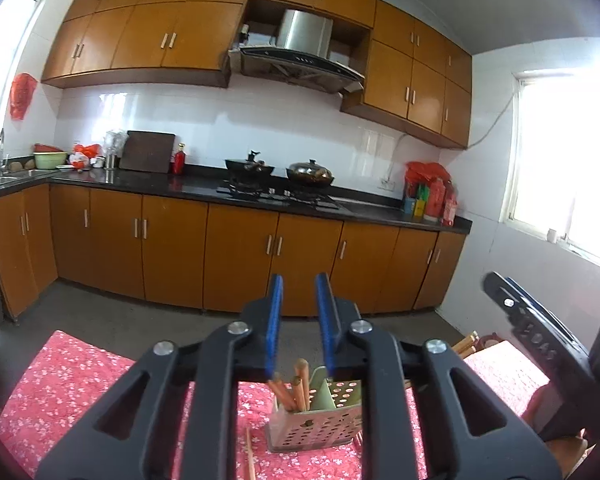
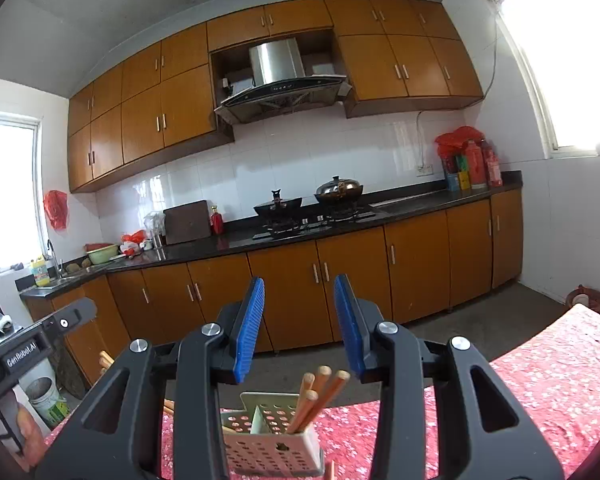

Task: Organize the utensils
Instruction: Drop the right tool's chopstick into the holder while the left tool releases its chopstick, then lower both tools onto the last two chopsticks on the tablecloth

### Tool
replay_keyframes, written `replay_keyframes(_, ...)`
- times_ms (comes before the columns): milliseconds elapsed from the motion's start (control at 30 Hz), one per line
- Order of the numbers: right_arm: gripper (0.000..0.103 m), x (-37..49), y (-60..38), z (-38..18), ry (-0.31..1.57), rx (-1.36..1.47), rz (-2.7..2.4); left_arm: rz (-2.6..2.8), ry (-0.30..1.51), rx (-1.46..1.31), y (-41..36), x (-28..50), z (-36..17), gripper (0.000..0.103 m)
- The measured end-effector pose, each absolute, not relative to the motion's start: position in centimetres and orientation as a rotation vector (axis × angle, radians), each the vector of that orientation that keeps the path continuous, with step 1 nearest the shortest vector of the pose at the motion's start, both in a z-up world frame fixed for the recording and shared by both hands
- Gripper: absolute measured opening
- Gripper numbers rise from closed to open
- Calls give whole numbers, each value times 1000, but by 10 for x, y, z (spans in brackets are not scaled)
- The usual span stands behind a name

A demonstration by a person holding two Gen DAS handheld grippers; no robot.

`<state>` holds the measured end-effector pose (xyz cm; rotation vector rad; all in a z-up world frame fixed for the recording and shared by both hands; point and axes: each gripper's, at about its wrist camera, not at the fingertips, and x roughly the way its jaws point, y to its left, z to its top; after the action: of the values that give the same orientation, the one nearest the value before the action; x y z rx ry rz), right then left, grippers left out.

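A perforated metal utensil holder [image 1: 316, 420] stands on the red floral tablecloth [image 1: 72, 392] and holds several wooden chopsticks [image 1: 294, 386] in one compartment. My left gripper [image 1: 299, 284] is open and empty, raised above and behind the holder. A loose chopstick [image 1: 250, 454] lies on the cloth left of the holder. More chopstick ends [image 1: 466, 342] show at the right. In the right wrist view the holder [image 2: 270, 436] with its chopsticks [image 2: 318, 396] sits below my right gripper [image 2: 299, 286], which is open and empty. The other gripper [image 2: 32, 350] shows at the left.
The table with the red cloth [image 2: 548, 384] is close below both grippers. Beyond it are a grey floor and orange cabinets [image 1: 240, 256] under a black counter with two woks [image 1: 280, 172] on a stove. A white bucket [image 2: 48, 400] stands on the floor.
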<state>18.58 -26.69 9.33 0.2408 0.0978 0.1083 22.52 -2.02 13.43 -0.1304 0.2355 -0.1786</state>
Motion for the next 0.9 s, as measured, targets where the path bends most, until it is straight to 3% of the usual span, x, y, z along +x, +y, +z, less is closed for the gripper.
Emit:
replay_keyframes(233,42,147,-294,77,187,237,46,-100,252,-113,16,174,123,30)
replay_keyframes(600,41,143,-276,-82,723,236,155,-47,612,-64,51,153,-18,34)
replay_keyframes(833,31,141,-231,-131,883,151,220,-115,744,-56,30,145,-68,37)
replay_keyframes(867,28,141,-228,-130,871,129,208,-123,752,-56,28,144,-72,37)
replay_keyframes(900,17,142,-228,-132,872,117,202,-133,762,-56,25,144,-76,37)
